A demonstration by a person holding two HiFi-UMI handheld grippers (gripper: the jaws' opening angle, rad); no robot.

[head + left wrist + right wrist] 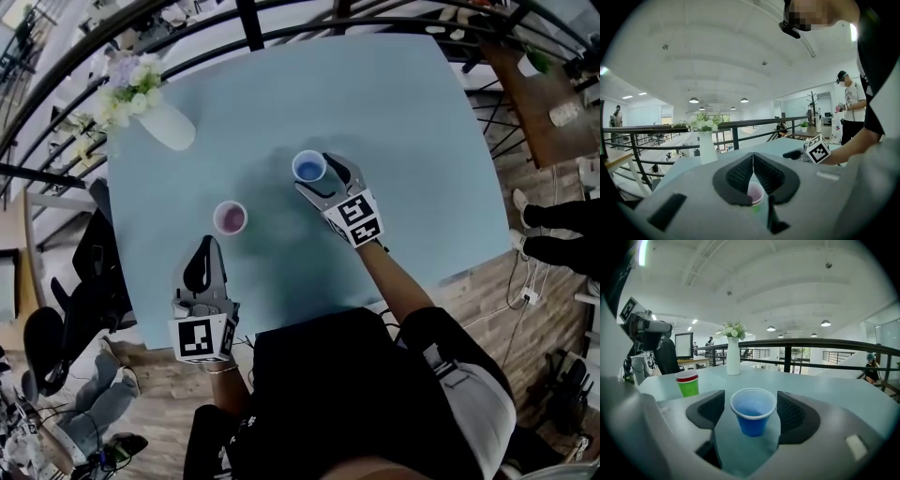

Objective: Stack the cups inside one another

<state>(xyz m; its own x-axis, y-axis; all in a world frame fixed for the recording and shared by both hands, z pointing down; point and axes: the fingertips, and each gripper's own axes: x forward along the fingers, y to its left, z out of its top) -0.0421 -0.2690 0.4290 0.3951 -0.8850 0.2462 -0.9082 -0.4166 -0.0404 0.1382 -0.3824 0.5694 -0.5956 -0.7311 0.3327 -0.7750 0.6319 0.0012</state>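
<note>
Cups are only partly stacked, as I judge it: two are nested and one stands alone.

The table (394,112) is pale blue. A white vase (171,129) with flowers stands near its 10 o'clock corner.

The right gripper (319,176) comes in from 5 o'clock toward the middle of the table. Its jaws are spread wide, one on each side of the blue cup (753,411). The right gripper view shows a gap between each pad and the cup wall, so this cup is not grasped. It stands upright on the table, mouth up.

The left gripper (206,246) is at 7 o'clock, near the table edge. Its jaws are clenched together, tips touching, with nothing between them. They point at the stack, which stands just beyond them toward 1 o'clock.

The green cup (689,389) stands at 7 o'clock from the blue cup, clearly apart from it. The red cup (687,376) sits inside it, so that only its upper band shows above the green wall.

So one nesting looks finished, and what is left is to join the blue cup to this pair. The next step is probably to close the right jaws on the blue cup, lift it and lower it straight into the red cup.
</note>
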